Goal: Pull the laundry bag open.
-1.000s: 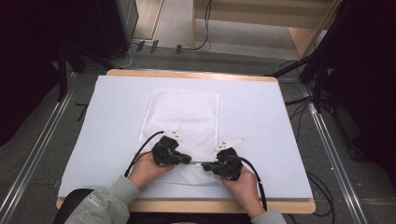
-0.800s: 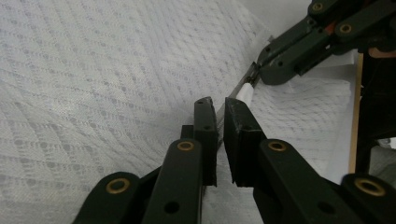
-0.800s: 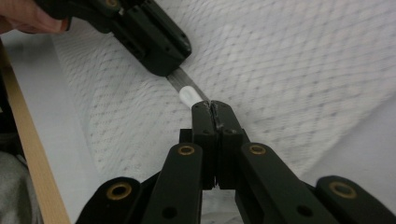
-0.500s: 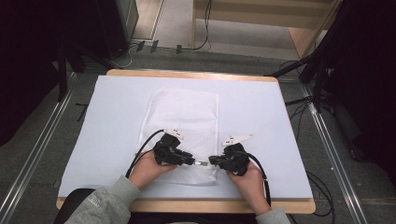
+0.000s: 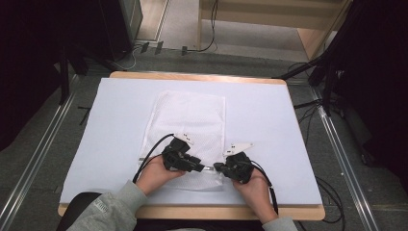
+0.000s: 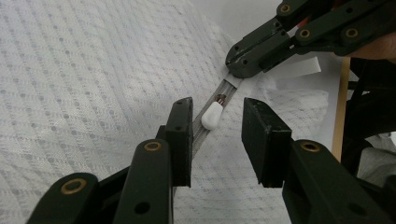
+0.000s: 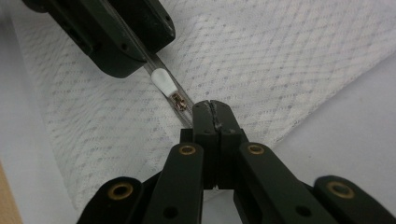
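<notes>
high view has a white mesh laundry bag (image 5: 187,130) lying flat on the white sheet (image 5: 110,125) that covers the tabletop, its zipper end toward the near edge, where both hands work close together. right gripper (image 7: 211,108) has its jaws pressed fully together on the zipper tape (image 7: 183,113) just beyond the slider, and that looks like an anchor: with the tape pinned, the fabric should not bunch or slide when the pull is drawn. left gripper (image 6: 215,140) stands with its jaws apart, one on either side of the white zipper pull (image 6: 212,115), holding nothing yet; the gap looks set just wide enough to straddle the tab before pinching it. left gripper view shows the pull lying along the clear zipper track, with the small metal slider (image 6: 221,98) at its far end and the other tool's closed tips on the tape just beyond. the two tools face each other along the zipper line, which probably lets one pull straight away from the other's hold. my guess is the next step is to close on the tab and draw it along the near edge of the bag
</notes>
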